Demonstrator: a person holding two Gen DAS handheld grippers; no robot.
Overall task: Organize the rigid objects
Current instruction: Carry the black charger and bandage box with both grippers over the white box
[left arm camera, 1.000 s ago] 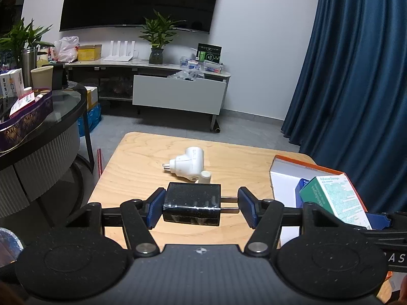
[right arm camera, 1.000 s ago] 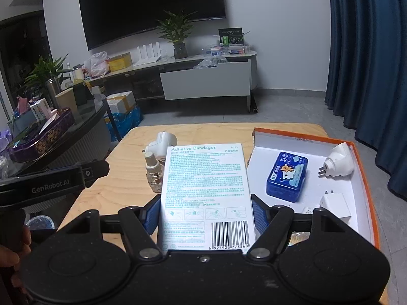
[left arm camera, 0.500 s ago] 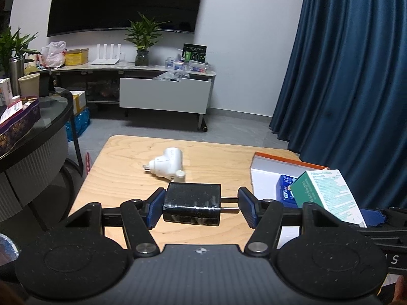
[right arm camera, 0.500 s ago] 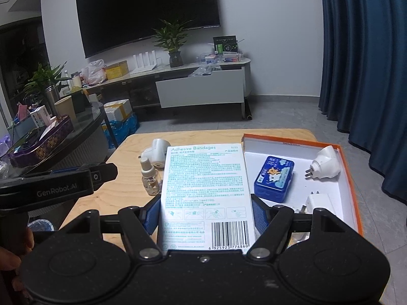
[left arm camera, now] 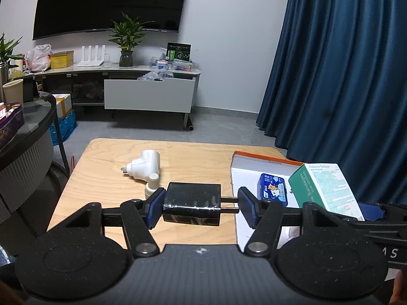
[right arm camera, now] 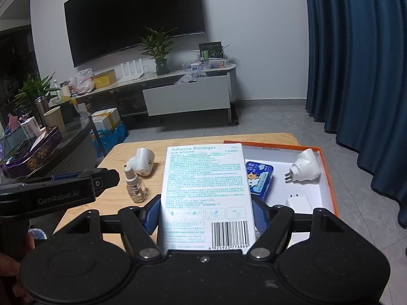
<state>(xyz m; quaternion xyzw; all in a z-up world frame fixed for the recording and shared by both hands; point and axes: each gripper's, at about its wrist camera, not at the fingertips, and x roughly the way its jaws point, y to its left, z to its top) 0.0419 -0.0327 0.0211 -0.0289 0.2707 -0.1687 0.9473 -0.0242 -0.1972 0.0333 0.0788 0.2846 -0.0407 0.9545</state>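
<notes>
My left gripper [left arm camera: 201,204] is shut on a black charger [left arm camera: 192,203], its prongs pointing at the right pad, above the wooden table [left arm camera: 198,162]. My right gripper [right arm camera: 203,216] is shut on a white-and-green adhesive bandage box [right arm camera: 206,193], which also shows at the right of the left wrist view [left arm camera: 328,188]. An orange-rimmed white tray [right arm camera: 328,172] at the table's right holds a blue tin [right arm camera: 262,178], a white plug [right arm camera: 306,169] and a white charger [right arm camera: 299,203]. A white plug-in device [left arm camera: 143,169] and a small clear bottle [right arm camera: 136,188] stay on the table to the left.
A dark round side table [right arm camera: 76,137] loaded with boxes and cups stands close on the left. Blue curtains [left arm camera: 343,89] hang on the right. A low TV cabinet [left arm camera: 150,96] stands against the far wall across the grey floor.
Both views have swung to the right, so the table objects and the tray sit further left in frame. Each gripper still holds the same thing.
</notes>
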